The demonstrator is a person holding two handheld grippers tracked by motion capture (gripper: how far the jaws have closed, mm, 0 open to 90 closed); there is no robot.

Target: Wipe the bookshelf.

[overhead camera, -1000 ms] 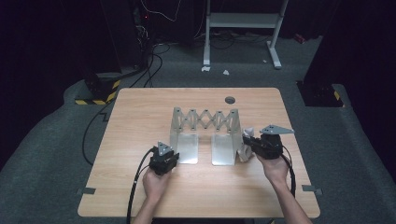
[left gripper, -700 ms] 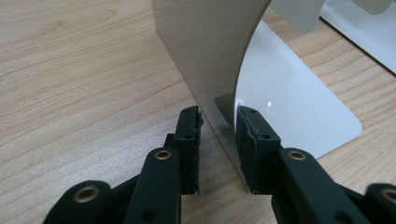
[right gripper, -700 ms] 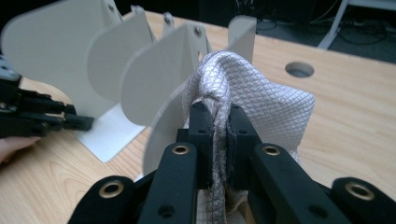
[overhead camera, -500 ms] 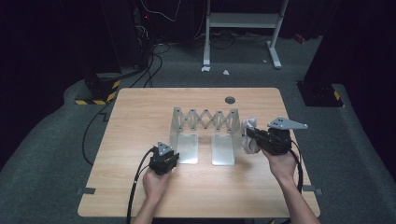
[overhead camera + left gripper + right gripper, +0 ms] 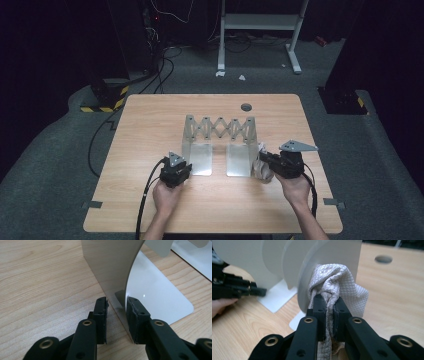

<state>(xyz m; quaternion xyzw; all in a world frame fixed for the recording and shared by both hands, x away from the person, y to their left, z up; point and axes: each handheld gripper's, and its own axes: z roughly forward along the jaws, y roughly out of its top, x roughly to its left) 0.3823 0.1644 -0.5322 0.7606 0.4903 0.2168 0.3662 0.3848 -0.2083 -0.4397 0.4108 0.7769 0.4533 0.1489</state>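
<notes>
My right gripper [image 5: 329,302] is clamped on a pale cloth [image 5: 337,280], soft and woven in a fine diamond grid, bunched into folds against the right end plate of the metal rack [image 5: 220,145]. That rack is smooth brushed sheet metal: two upright plates with flat rounded feet, joined by a zigzag scissor lattice. My left gripper [image 5: 117,307] pinches the thin front edge of the rack's left plate [image 5: 110,270], jaws narrow with the sheet between them. Both rest on the wood-grain table [image 5: 150,125].
</notes>
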